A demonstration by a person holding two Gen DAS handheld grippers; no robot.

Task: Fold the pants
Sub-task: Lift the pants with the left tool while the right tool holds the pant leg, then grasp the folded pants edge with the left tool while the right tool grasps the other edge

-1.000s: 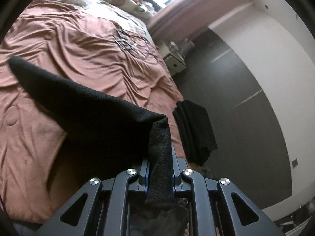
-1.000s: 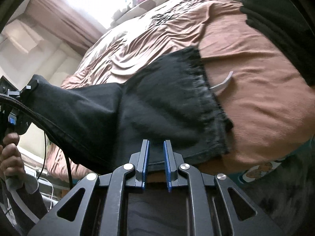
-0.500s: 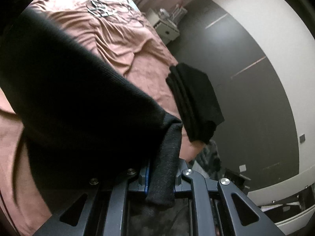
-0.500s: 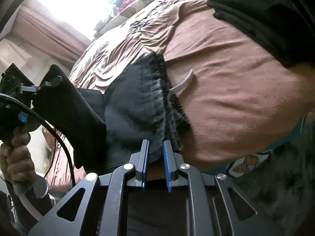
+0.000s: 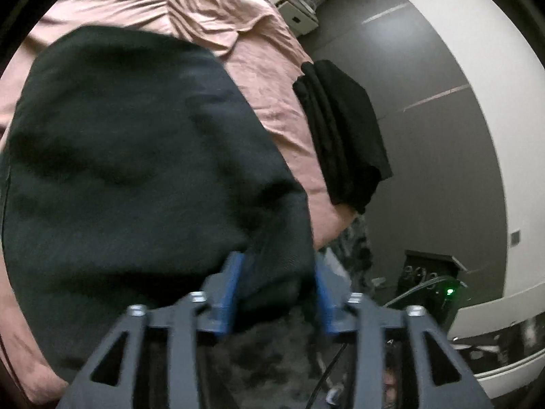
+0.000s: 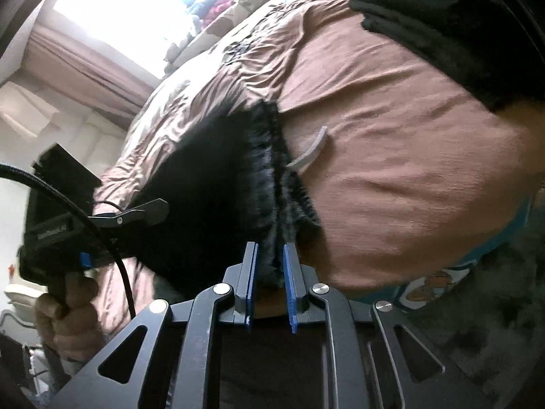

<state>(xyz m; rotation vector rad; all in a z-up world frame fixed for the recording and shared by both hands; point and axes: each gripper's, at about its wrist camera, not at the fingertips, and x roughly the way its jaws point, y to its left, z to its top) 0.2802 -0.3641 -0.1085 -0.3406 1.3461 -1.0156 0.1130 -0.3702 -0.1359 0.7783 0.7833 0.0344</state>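
Note:
The black pants (image 5: 136, 156) lie folded over on the pink-brown bedspread (image 5: 265, 78) near the bed's front edge. My left gripper (image 5: 276, 272) has its jaws spread wide, with a loose fold of the pants lying between them. In the right wrist view the pants (image 6: 218, 177) show their frayed hem edge (image 6: 272, 170) stacked double. My right gripper (image 6: 269, 272) is open just in front of that hem, apart from it. The left gripper and the hand holding it (image 6: 68, 238) appear at the left of the right wrist view.
A stack of folded black garments (image 5: 344, 129) sits at the bed's right edge, also at the top right of the right wrist view (image 6: 460, 27). A white tag (image 6: 310, 150) lies on the bedspread. A nightstand (image 5: 299, 10) and dark floor lie beyond.
My left gripper carried the pants end over toward the hem, lowered it onto the pants, and its jaws have opened. My right gripper stayed open and moved little.

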